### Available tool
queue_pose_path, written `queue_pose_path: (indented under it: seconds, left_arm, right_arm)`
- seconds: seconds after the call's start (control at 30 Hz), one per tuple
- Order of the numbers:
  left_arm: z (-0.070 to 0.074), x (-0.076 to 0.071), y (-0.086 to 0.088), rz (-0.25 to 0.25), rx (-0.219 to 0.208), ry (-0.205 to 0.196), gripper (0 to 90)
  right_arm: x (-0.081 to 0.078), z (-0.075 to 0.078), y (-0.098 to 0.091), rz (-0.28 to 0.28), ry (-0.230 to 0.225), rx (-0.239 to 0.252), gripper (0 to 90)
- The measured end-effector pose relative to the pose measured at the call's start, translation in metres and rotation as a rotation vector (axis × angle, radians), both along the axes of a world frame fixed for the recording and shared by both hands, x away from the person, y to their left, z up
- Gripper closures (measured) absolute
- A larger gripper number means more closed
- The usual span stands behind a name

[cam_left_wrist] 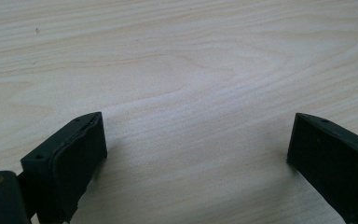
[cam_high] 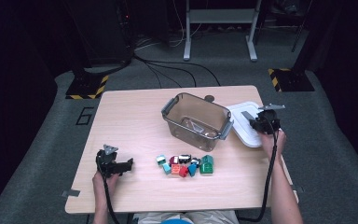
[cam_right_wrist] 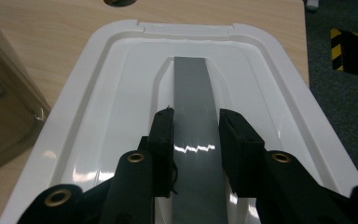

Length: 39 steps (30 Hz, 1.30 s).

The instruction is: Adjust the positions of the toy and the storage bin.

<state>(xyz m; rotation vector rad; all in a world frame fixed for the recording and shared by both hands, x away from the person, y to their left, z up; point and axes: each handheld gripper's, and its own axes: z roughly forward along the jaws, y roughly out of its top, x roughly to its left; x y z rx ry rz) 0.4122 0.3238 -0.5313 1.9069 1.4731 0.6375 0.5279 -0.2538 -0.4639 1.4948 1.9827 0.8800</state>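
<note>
My right tongs point(cam_right_wrist: 196, 135) are clamped on the grey handle strip point(cam_right_wrist: 193, 93) that runs down the middle of the white lid point(cam_right_wrist: 98, 116), one black jaw pressed against each long edge of the strip. The lid is a glossy white plastic rectangle with rounded corners, a raised outer rim and a stepped, sunken centre; the flat grey strip catches a bright zigzag glint just between my jaws. In the high view the lid point(cam_high: 242, 122) lies at the far right of the bench point(cam_high: 130, 116), just beside the right handle of the clear storage bin point(cam_high: 196, 121), which stands open with grey handles on its two ends. My left tongs point(cam_left_wrist: 196, 149) stand wide apart with nothing between them, low over bare pale wood at the near left of the bench. Between my two hands, in front of the bin, sits a small huddle of toy blocks point(cam_high: 186, 164) in green, teal, red and dark colours.
</note>
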Motion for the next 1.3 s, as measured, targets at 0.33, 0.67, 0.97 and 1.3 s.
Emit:
queue_pose_path:
  seconds: [0.33, 0.67, 0.97, 1.3]
  left_arm:
    - [0.0, 0.0, 0.0, 0.0, 0.0, 0.0, 4.2]
    - [0.0, 0.0, 0.0, 0.0, 0.001, 0.0, 4.2]
    - [0.0, 0.0, 0.0, 0.0, 0.001, 0.0, 4.2]
    - [0.0, 0.0, 0.0, 0.0, 0.001, 0.0, 4.2]
  right_arm:
    - [0.001, -0.021, 0.002, -0.002, 0.038, 0.017, 66.6]
    - [0.004, -0.039, 0.0, -0.007, 0.078, 0.039, 66.3]
    - [0.007, -0.04, -0.001, 0.002, 0.086, 0.068, 48.8]
    - [-0.008, -0.024, -0.004, 0.034, 0.043, 0.109, 15.3]
